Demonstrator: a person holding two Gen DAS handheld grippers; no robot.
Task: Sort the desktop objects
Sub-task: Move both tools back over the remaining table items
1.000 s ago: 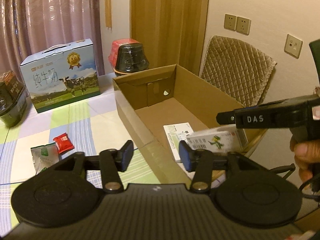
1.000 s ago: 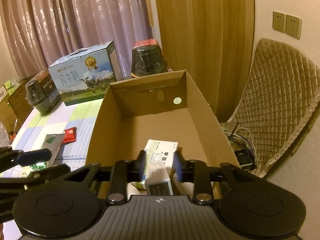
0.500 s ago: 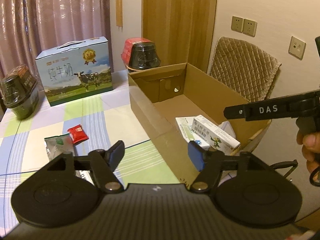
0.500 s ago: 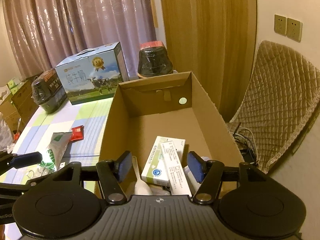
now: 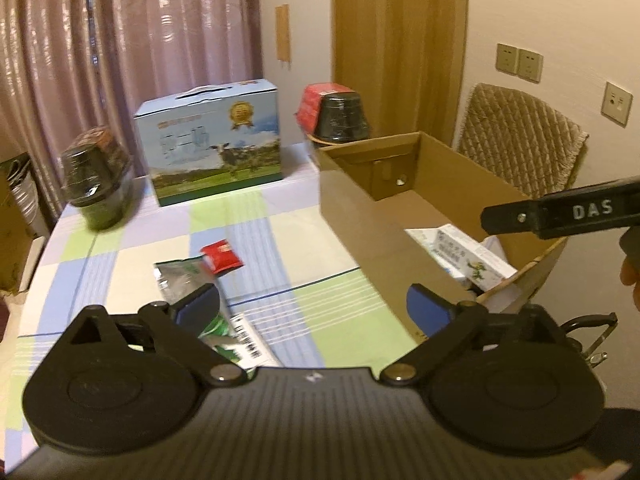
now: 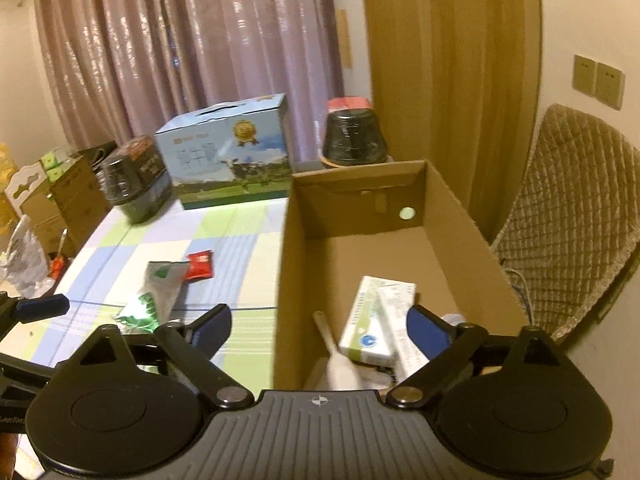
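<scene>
Only our right view is showing the spoon in the box, between the right gripper fingers; both our grippers, the left gripper too, are opening empty, tilting downward.

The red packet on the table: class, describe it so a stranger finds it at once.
Start at the open cardboard box on the checked tablecloth. Left of it lie two loose packets. The red packet is the smaller one, touching the corner of the silver-green pouch.

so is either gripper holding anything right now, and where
Nothing is held. Both the left gripper and right gripper have their jaws opening with nothing gripped; the white cartons lie in the box.
</scene>
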